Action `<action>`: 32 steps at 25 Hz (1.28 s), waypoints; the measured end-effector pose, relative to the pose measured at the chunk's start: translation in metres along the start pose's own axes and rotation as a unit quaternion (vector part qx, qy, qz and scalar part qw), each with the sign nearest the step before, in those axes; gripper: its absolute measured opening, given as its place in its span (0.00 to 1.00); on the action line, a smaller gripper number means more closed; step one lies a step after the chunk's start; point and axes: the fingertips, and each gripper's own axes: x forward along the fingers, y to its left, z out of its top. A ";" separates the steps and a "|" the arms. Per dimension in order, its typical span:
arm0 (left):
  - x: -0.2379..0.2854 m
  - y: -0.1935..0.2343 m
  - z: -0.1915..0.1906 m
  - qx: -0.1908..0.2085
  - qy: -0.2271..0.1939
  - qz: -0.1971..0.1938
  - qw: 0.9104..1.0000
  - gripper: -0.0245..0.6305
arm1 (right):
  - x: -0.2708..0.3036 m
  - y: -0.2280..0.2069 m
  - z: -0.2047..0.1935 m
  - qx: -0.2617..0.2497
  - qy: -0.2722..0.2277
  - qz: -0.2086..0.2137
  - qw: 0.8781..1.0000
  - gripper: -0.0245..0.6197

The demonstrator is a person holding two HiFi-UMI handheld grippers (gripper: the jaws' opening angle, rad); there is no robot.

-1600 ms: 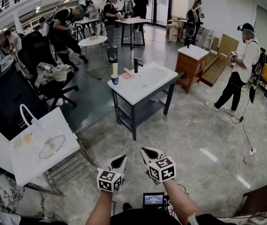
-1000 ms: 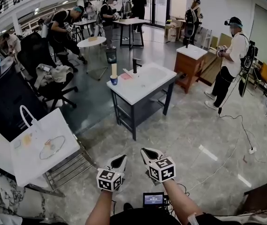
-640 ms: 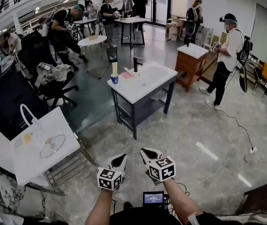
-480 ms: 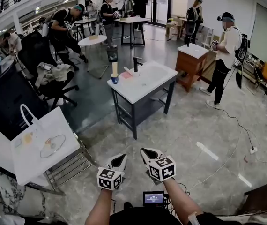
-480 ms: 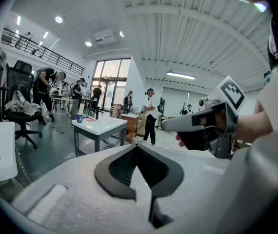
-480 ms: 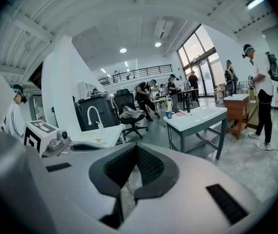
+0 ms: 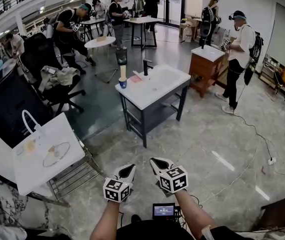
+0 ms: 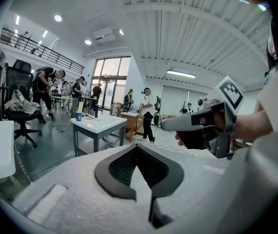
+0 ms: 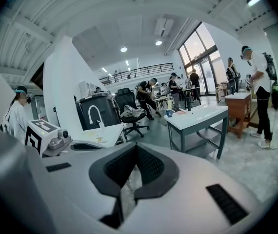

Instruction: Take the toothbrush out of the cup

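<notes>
- Bottom centre of the head view: the left gripper (image 7: 126,173) and right gripper (image 7: 160,165) are side by side above the floor, and the jaws of both are clenched on nothing.
- Well beyond them, mid-frame, stands a white worktop (image 7: 157,91) with a sink.
- On its left corner is the blue cup (image 7: 122,84), with the toothbrush (image 7: 123,73) upright inside.
- Other people (image 7: 237,59) stand farther back.

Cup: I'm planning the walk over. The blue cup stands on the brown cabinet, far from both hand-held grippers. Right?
No. The head view shows the cup on the left corner of the white sink table, not on the brown cabinet. The rest holds: it is blue and far from the left hand-held gripper and the right hand-held gripper.
</notes>
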 end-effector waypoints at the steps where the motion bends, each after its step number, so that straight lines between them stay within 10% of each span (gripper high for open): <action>1: 0.002 -0.001 0.000 -0.001 0.000 0.000 1.000 0.05 | -0.001 -0.002 -0.001 0.001 0.000 0.001 1.000 0.05; 19: 0.045 -0.024 -0.008 -0.002 0.012 0.023 1.000 0.05 | -0.013 -0.061 -0.014 0.016 0.009 0.011 1.000 0.05; 32: 0.119 0.041 -0.007 -0.018 0.023 0.010 1.000 0.05 | 0.059 -0.117 0.001 0.016 0.035 -0.011 0.999 0.05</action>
